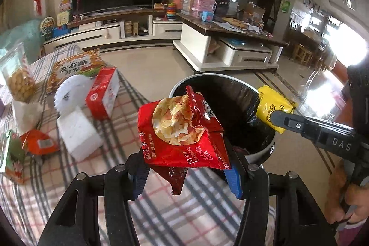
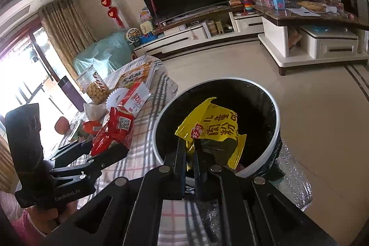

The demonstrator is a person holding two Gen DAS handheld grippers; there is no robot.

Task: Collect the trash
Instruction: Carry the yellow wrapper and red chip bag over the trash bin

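Plaid tablecloth [image 1: 129, 121], lined bin [image 2: 274, 112] beside, tiled floor [image 2: 311, 107].

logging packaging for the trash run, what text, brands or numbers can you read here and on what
"DAS" – on the right gripper body.
"GenRobot.AI" – on the left gripper body, faint.
"左右脑" – on the orange box on the table.
"肉粉" – on the yellow wrapper; smaller print blurred.
"奶油味" – on the red snack bag; the rest too small.
Red carton: print unreadable.
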